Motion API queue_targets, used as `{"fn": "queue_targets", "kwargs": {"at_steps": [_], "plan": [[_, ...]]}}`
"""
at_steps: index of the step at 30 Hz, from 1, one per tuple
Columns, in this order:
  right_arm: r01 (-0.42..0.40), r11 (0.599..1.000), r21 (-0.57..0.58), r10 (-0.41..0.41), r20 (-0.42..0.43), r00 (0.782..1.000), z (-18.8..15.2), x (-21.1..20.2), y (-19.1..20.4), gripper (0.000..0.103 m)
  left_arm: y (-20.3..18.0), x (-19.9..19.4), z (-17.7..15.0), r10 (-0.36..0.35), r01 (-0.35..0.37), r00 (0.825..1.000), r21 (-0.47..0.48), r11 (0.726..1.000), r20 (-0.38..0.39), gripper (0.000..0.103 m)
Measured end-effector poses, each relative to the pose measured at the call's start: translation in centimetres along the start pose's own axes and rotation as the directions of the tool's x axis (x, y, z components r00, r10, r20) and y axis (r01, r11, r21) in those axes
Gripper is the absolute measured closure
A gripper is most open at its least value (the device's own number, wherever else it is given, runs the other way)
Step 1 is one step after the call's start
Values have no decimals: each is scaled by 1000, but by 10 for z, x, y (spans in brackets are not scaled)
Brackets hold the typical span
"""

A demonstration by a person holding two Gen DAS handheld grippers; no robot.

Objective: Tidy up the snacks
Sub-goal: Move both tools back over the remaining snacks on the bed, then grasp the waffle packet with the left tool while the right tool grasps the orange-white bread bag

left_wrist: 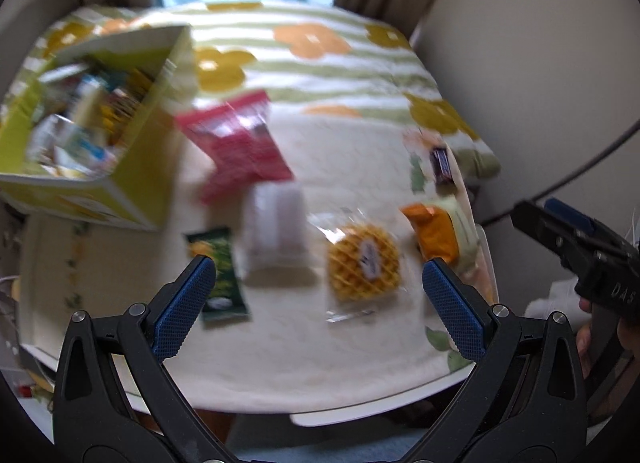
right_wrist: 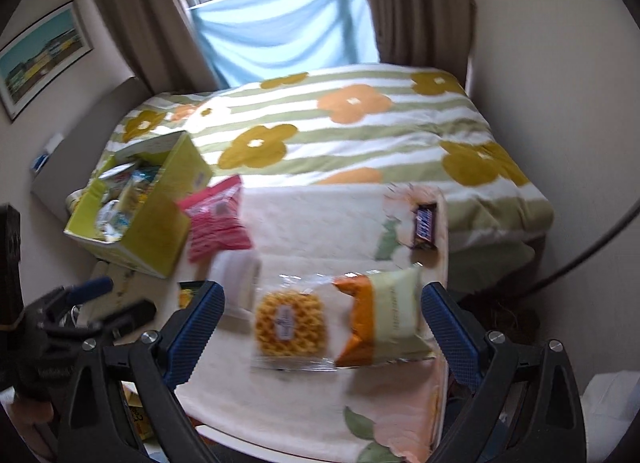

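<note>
The task looks partly done: the box (right_wrist: 136, 215), upper left of the frame, already holds several snacks. Six lie loose mid-frame on the cloth (right_wrist: 304, 415): pink bag (right_wrist: 216, 219), white pack (right_wrist: 236, 275), green packet (left_wrist: 218, 271), waffle (right_wrist: 290, 321), orange-green bag (right_wrist: 380, 319), chocolate bar (right_wrist: 424, 225). Left gripper (left_wrist: 319, 303) and right gripper (right_wrist: 323, 327) both gape wide, holding nothing.

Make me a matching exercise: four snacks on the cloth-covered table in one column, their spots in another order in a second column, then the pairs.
Snacks:
1. round yellow waffle in clear wrap
2. brown chocolate bar
3. pink crinkled bag
4. dark green packet

Spots:
A. beside the yellow-green cardboard box
B. far right edge of the table
C. by the left gripper's left finger
D. next to the orange-and-pale-green bag

Pairs: 1-D, 2-B, 3-A, 4-C
</note>
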State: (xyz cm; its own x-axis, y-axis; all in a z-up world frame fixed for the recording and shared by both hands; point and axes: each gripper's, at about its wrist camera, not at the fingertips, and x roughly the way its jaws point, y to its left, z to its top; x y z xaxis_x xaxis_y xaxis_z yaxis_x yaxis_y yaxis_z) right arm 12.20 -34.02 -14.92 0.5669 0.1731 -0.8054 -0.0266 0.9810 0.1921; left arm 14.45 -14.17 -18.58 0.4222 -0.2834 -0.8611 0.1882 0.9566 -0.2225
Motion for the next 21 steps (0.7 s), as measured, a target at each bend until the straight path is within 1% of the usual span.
{"fn": "queue_targets", "kwargs": {"at_steps": [4,6,8,10,12,17,21], "plan": [[19,1000,20,-18,-42,999,-6,20,-16,5,-18,39,-7,-31,33,997,20,999,-77,1],[30,999,29,-28,-63,998,-10,32,-23,5,-26,60,-11,-53,57,991,26,998,-122,1],[40,998,39,-36,-85,996,-14,42,-29,5,-32,77,-13,-63,68,986,26,997,-152,4],[45,998,48,-40,-103,994,-17,51,-34,5,-37,97,-12,-78,82,979,15,997,-189,10],[49,997,55,-43,-119,992,-20,58,-38,5,-40,113,-11,-83,84,974,0,996,-211,11],[62,995,79,-48,-166,985,-24,76,-49,5,-44,144,-8,-85,79,964,-36,996,-254,12],[63,993,98,-44,-187,981,-26,84,-55,5,-48,159,-3,-58,52,964,-29,998,-259,12]]}}
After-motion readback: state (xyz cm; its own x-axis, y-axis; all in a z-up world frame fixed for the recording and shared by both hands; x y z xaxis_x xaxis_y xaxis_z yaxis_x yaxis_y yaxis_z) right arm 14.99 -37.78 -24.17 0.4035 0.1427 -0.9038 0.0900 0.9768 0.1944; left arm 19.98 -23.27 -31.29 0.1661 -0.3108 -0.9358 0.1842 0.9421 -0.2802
